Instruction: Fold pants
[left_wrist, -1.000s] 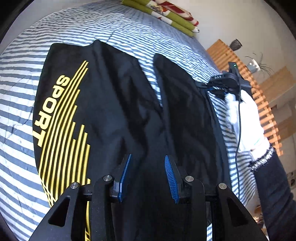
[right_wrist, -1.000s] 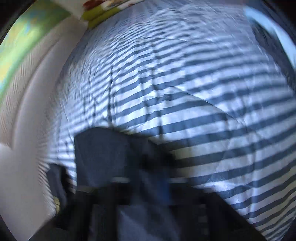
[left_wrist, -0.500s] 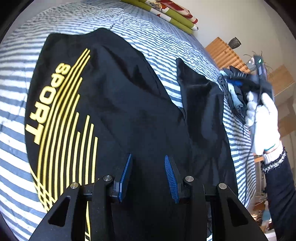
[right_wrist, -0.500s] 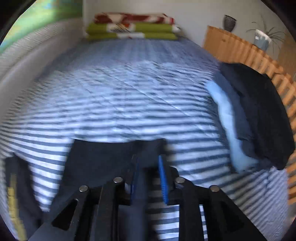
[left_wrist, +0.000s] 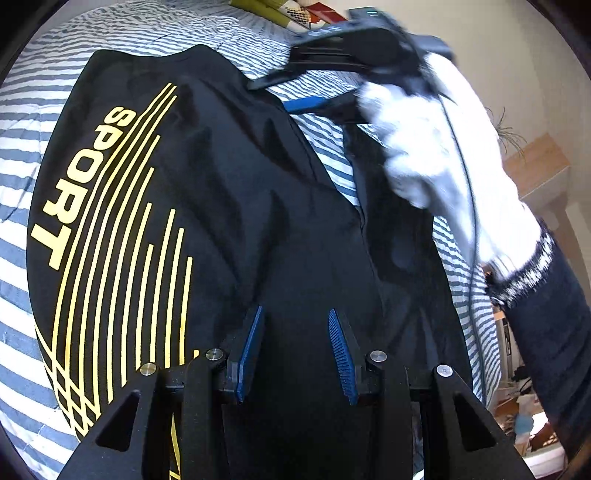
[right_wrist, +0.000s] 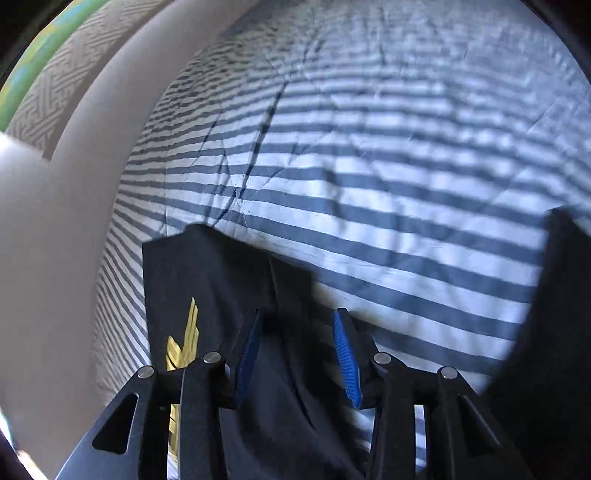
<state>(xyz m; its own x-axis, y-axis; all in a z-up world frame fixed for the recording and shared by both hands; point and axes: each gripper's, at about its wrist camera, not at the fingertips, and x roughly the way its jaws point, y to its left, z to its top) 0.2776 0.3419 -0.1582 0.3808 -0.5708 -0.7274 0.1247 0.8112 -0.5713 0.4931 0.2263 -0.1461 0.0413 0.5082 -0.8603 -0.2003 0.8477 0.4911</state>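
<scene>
Black pants (left_wrist: 229, 206) with yellow SPORT lettering (left_wrist: 79, 184) lie spread flat on the striped bed (left_wrist: 22, 122), their leg ends toward its far edge. The left tongs (left_wrist: 295, 350) hang over the cloth with a moderate gap, gripping nothing. The right tongs (right_wrist: 298, 354), in a white-gloved hand (left_wrist: 436, 147), are opening above a leg end; cloth lies under the gap, pads clear of it.
</scene>
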